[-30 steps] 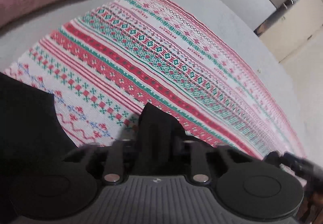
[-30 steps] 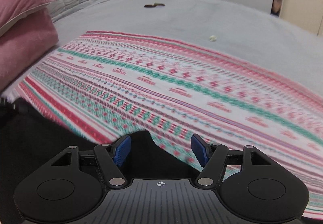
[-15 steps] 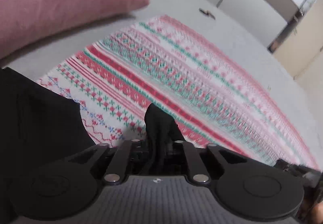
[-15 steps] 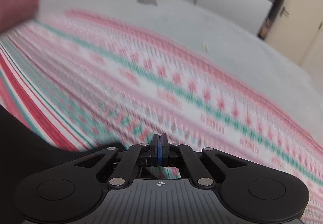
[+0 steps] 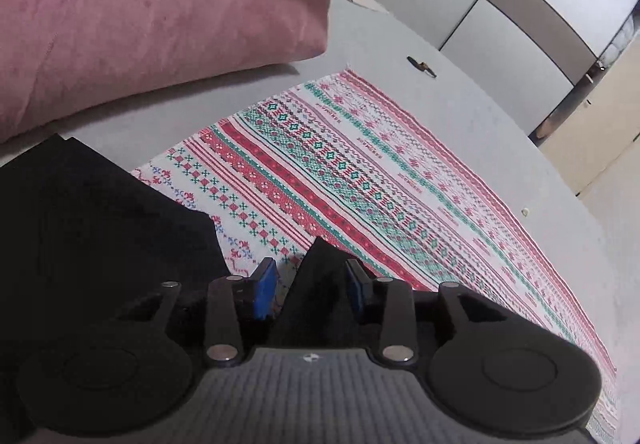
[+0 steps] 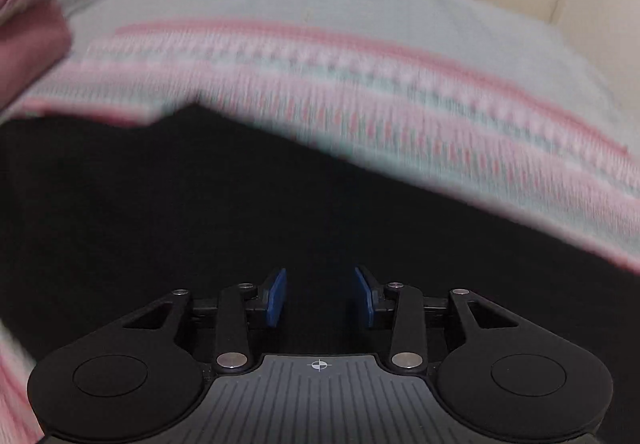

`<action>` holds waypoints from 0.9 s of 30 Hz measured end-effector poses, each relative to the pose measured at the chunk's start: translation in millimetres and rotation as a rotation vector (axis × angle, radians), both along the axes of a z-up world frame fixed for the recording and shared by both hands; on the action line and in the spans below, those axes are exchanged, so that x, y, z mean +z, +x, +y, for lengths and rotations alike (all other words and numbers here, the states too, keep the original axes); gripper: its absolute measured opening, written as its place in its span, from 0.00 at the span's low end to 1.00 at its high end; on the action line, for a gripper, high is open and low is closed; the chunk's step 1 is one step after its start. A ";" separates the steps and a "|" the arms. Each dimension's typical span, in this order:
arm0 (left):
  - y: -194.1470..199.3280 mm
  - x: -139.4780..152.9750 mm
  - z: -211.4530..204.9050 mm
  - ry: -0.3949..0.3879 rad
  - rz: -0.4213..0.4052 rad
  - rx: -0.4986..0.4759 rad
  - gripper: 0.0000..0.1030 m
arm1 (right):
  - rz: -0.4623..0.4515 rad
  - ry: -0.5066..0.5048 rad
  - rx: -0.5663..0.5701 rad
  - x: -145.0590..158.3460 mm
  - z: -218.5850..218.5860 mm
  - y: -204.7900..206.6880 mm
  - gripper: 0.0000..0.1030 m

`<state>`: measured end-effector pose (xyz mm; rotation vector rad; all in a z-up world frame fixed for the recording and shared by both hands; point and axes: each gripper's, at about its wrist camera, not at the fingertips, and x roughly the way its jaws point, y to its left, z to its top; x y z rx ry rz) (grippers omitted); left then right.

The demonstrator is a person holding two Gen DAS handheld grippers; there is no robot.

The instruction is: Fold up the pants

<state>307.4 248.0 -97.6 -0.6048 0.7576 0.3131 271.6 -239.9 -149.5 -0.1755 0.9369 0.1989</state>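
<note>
While the black pants (image 5: 100,236) are lying spread on the patterned cloth (image 5: 360,180) on the bed (image 5: 500,116), both tools are sitting right over them with the blue pads apart.

Far left in the left wrist view: pink pillows (image 5: 140,16) are resting on the bed, just beyond the pants' far edge. Pants are filling the lower left, flat, with a straight edge running diagonally. Next right, the left tool (image 5: 310,286) is standing part open; a pointed corner of black fabric is poking up between its pads, nearer the right one. Cannot tell if the pad is touching it, but nothing is clamping it.

Right wrist view is motion-blurred. The right tool (image 6: 320,296) is also standing part open, black fabric (image 6: 280,204) filling the frame beneath and ahead of it, nothing pinched between the pads.

Handling, judging by look: soft, light, limp cloth, going to sag and drape off any grip, not fragile, maybe a little slick against the woven cloth. Best hold is looking like a corner or hem edge, one per tool, pinching through all layers so the fold is staying square.

Looks: plain matte black, no visible print, seams and waistband too dark to make out.
</note>
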 end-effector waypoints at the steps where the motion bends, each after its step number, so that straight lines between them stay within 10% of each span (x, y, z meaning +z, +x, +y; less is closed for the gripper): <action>1: 2.0 -2.1 -5.4 0.004 0.001 -0.009 0.56 | 0.011 -0.014 -0.010 -10.9 -6.8 -10.0 0.36; 6: -31.3 4.9 13.1 -0.030 -0.023 0.031 0.58 | 0.016 -0.032 -0.116 -18.9 -56.0 -12.9 0.41; 8: -52.4 8.5 28.0 -0.056 -0.041 0.086 0.63 | 0.002 -0.134 -0.162 -24.1 -75.6 -11.7 0.60; 15: -93.7 -9.4 28.7 -0.229 0.007 0.010 0.79 | 0.002 -0.213 -0.314 -20.2 -124.6 -13.4 0.61; 21: -75.2 -38.4 -9.5 -0.213 0.081 -0.030 0.82 | -0.015 -0.243 -0.318 -17.5 -121.1 -21.2 0.60; 23: -64.9 -47.1 -19.9 -0.185 0.091 0.001 0.71 | -0.014 -0.240 -0.309 -18.4 -122.3 -20.2 0.60; 24: -62.4 -47.0 -23.8 -0.143 0.096 0.028 0.38 | -0.014 -0.236 -0.307 -17.3 -125.7 -21.9 0.60; 27: -69.2 -28.7 -27.0 -0.093 0.039 0.083 0.36 | 0.003 -0.176 -0.323 -18.2 -136.7 -20.0 0.60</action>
